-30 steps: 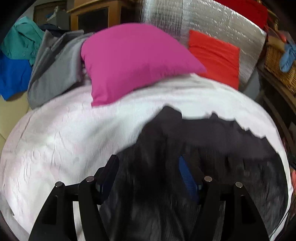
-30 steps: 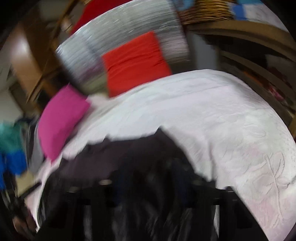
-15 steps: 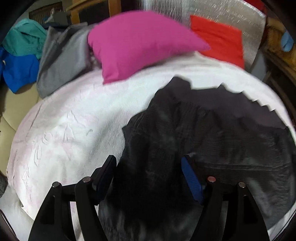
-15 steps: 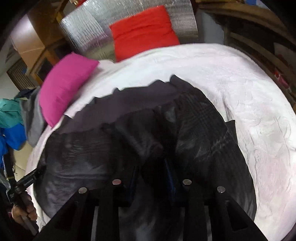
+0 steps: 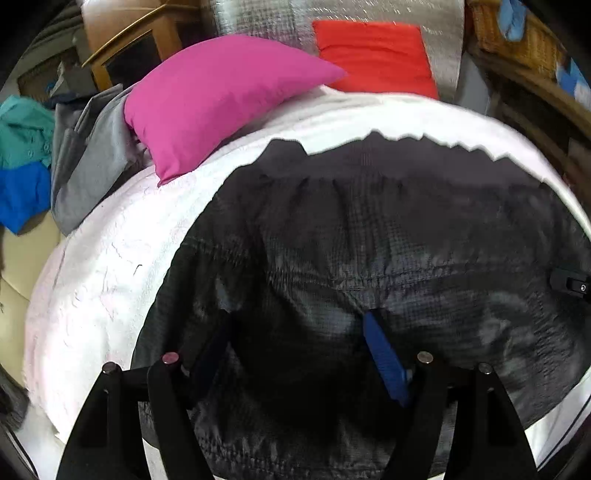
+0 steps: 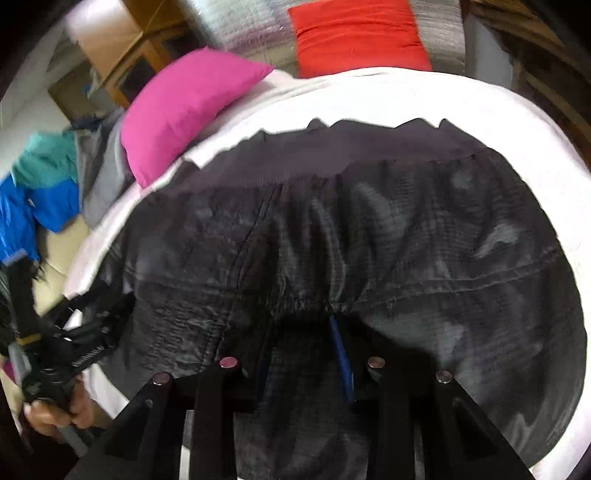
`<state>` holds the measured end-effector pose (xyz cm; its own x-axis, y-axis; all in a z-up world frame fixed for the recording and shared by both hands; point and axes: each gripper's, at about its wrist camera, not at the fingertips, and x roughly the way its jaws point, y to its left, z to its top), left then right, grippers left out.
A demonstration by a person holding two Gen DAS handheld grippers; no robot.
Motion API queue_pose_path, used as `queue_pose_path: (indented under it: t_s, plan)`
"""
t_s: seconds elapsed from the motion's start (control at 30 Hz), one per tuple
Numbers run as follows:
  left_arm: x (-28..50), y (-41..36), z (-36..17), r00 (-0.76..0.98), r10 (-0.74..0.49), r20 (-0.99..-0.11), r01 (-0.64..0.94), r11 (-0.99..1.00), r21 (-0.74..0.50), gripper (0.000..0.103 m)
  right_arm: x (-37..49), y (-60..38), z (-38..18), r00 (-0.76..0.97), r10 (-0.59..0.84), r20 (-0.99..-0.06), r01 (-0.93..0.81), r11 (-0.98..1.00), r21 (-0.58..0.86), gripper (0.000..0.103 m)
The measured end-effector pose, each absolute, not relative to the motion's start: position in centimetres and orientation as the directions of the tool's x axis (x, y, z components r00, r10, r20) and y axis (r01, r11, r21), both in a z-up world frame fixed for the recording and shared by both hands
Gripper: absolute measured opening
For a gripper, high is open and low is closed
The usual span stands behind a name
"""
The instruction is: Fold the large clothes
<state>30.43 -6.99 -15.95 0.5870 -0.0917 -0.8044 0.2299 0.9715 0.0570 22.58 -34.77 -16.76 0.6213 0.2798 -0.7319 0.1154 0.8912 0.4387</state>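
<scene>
Your 2 grippers work a black jacket on the white bedspread: left gripper just widening, fabric between; right gripper pinching a gathered fold.

Black garment of thin synthetic cloth, fine grid weave, slightly shiny, with matt ribbed hem. White bedspread of rough, embossed cotton. Pink cushion and red cushion of smooth matt fabric. Silver quilted foil panel, glossy. Wooden cabinet, varnished.

White bedspread fills centre; pink pillow at 11 o'clock, red cushion against silver quilted panel at 12; wooden cabinet at 10.
</scene>
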Motion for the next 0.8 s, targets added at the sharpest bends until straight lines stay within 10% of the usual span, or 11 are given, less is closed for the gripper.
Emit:
queue_pose_path:
  t_s: [0.6,0.73,0.8]
  plan:
    - [28.1,-7.4,-14.6,0.576,-0.147,-0.804,0.275,0.961,0.022,0.079,17.6,-46.6,-17.9,0.684,0.193,-0.704,0.349,0.76,0.548,0.034]
    - [27.6,-5.0,-13.0,0.629,-0.138,-0.765,0.234,0.972,0.017,0.079,15.1,-50.1,-18.0,0.735,0.169,-0.656,0.398,0.676,0.621,0.069]
    - [28.1,-3.1,-12.6,0.628,-0.14,-0.766,0.201,0.98,-0.014,0.079,14.0,-51.3,-18.3,0.744,0.163,-0.648,0.415,0.647,0.639,0.069]
